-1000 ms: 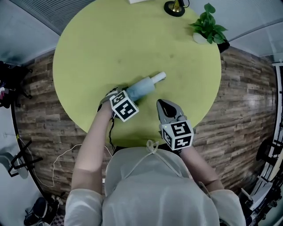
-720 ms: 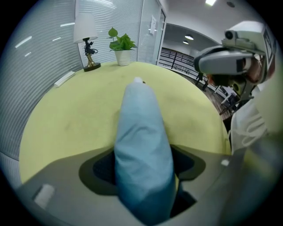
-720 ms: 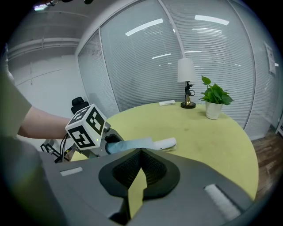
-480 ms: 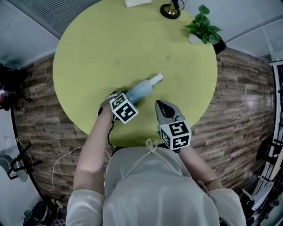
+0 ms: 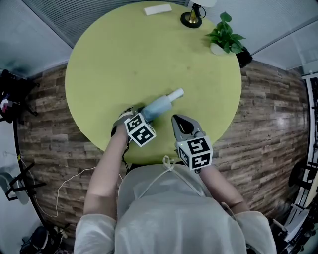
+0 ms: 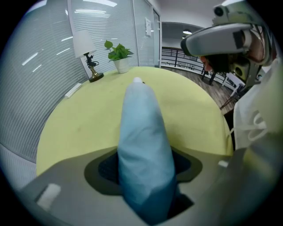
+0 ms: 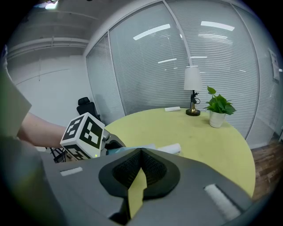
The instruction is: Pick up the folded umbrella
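The folded umbrella [image 5: 160, 104], pale blue with a white handle end [image 5: 177, 94], lies slanted on the near part of the round yellow-green table [image 5: 149, 49]. My left gripper [image 5: 144, 112] points steeply down over the umbrella's near end, and its jaws are closing with the pads pressed on the blue fabric [image 6: 143, 145]. In the left gripper view the umbrella runs straight out from between the jaws. My right gripper [image 5: 178, 119] hovers just right of the umbrella, shut and holding nothing. In the right gripper view [image 7: 140, 154] a bit of the umbrella [image 7: 170, 148] shows beyond the jaw tips.
At the table's far edge stand a potted green plant [image 5: 226, 37], a small lamp on a dark base [image 5: 191, 19], and a flat white object [image 5: 158, 9]. Wood floor surrounds the table. Glass walls with blinds [image 7: 185, 53] stand behind it.
The left gripper has tightened round the umbrella's near end and drawn a little toward the person. The right gripper has risen slightly. The umbrella stays between the left jaws.
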The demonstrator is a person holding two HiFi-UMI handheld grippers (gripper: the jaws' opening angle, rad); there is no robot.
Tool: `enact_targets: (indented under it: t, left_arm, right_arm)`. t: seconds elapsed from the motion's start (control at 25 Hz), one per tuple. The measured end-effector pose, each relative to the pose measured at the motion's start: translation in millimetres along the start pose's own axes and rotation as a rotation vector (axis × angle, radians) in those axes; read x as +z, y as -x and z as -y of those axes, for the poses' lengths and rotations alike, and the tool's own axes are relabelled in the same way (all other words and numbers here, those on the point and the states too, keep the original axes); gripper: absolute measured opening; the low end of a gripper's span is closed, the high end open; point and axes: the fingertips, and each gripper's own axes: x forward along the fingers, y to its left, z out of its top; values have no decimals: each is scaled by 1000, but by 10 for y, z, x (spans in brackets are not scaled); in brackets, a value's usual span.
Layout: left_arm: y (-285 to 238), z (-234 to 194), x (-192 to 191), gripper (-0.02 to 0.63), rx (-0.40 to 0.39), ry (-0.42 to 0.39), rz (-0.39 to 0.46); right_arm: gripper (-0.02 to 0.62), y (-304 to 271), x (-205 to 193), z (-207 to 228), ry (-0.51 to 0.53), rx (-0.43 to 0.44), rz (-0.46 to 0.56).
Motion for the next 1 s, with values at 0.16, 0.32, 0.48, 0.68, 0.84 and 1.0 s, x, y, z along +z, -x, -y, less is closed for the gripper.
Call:
enact_targets:
  t: [0.16,0.32,0.48,0.68,0.84,1.0]
  left_arm:
    - [343,-80,52,291,62,59,92]
    - [804,-222,205,291,150,127,230]
    - [1278,-388,292,291,253,204,367]
    - [1922,-587,365,291,371,359,594]
    - [2409,-712,373,291,467,484,772]
    - [2838,-786,266,293,595,593,914]
  right_arm:
    - [0,95,76,-92,17,4,23]
    - [0,176,182,-136,43,7,48]
    - [0,221,325,-225,74,10,81]
    - [0,277,555,-333,111,23,147]
    - [0,334,775,-369,120,42,223]
    - [0,408,972,-422,124,57,294]
